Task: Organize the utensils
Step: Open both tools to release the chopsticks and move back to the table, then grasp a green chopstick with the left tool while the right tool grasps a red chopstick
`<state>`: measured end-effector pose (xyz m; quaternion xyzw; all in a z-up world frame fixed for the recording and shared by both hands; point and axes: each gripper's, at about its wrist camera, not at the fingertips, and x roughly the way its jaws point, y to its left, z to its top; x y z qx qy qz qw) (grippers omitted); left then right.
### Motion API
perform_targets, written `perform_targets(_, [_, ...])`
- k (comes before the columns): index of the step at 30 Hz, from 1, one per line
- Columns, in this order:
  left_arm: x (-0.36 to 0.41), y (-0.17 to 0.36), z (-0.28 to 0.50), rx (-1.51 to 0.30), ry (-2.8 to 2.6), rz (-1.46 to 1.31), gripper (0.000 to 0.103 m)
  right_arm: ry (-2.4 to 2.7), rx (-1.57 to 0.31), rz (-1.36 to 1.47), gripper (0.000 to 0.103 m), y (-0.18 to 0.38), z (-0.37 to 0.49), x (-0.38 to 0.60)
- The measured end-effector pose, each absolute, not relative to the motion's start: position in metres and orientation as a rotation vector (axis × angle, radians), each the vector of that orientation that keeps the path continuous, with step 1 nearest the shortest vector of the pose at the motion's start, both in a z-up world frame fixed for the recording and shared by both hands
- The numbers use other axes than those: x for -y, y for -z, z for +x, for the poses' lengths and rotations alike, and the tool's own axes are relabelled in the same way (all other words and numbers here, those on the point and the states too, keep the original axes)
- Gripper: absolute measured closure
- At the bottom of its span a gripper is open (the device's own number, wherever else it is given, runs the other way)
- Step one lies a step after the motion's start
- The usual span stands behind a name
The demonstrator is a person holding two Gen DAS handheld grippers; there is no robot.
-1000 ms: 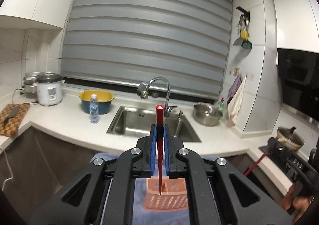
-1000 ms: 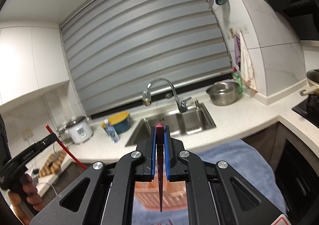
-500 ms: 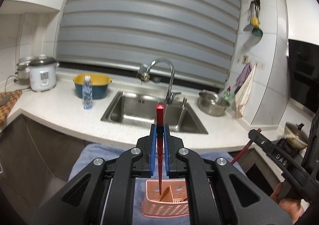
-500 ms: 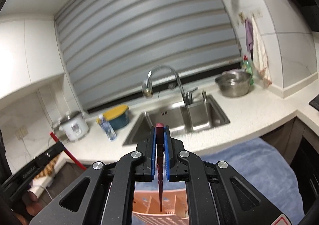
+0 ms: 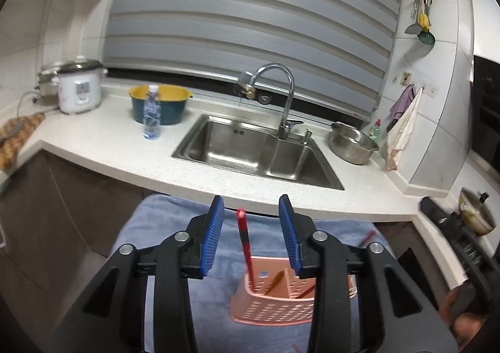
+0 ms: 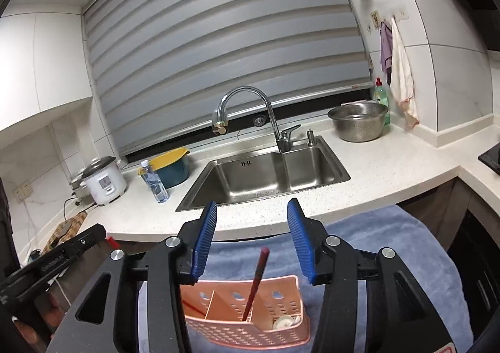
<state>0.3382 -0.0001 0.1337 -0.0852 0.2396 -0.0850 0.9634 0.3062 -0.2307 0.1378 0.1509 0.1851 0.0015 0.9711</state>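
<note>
A pink perforated utensil basket stands on a blue towel; it also shows in the right wrist view. My left gripper is open above it. A red chopstick stands free in the basket's left compartment, between the open jaws. My right gripper is open above the basket too. A dark red chopstick leans upright in a middle compartment. A white round object lies in the basket's right compartment.
Behind the towel runs a white counter with a steel double sink and faucet. A water bottle, a yellow-rimmed bowl, a rice cooker and a steel colander stand on it.
Both grippers have opened and let go of their chopsticks, which now stand in the basket. Both cameras have tilted down toward the basket.
</note>
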Motion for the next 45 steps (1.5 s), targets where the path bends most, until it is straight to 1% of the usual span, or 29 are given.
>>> perform_targets(2, [-0.003,-0.135,0.328,-0.482,0.161,-0.149,0.067,-0.011,-0.370,0.310,0.056,-0.141,0.289,0.234])
perform_targets(4, [-0.007,-0.134,0.310,-0.486,0.160,-0.133,0.059,-0.009,-0.380,0.304,0.056,-0.139,0.269,0.238])
perform_targets(5, [-0.009,-0.132,0.302,-0.489,0.158,-0.128,0.054,-0.006,-0.386,0.298,0.056,-0.136,0.257,0.240])
perform_targets(6, [-0.012,-0.129,0.291,-0.492,0.160,-0.122,0.052,-0.006,-0.392,0.294,0.056,-0.132,0.249,0.242])
perform_targets(11, [-0.028,-0.100,0.244,-0.556,0.148,-0.098,0.051,0.021,-0.500,0.214,0.056,-0.088,0.186,0.245])
perform_targets(16, [-0.040,-0.054,0.196,-0.656,0.156,-0.113,0.049,0.045,-0.640,0.211,0.056,-0.031,0.129,0.251])
perform_targets(20, [-0.037,-0.014,0.164,-0.750,0.162,-0.114,0.049,0.074,-0.725,0.212,0.056,0.007,0.093,0.254])
perform_targets(25, [-0.030,0.023,0.131,-0.842,0.177,-0.116,0.049,0.094,-0.787,0.202,0.057,0.040,0.065,0.248])
perform_targets(36, [-0.003,0.073,0.081,-0.970,0.250,-0.059,0.049,0.072,-0.841,0.225,0.057,0.067,0.037,0.233])
perform_targets(45, [0.009,0.091,0.080,-1.015,0.266,-0.038,0.049,0.069,-0.863,0.233,0.057,0.076,0.031,0.231])
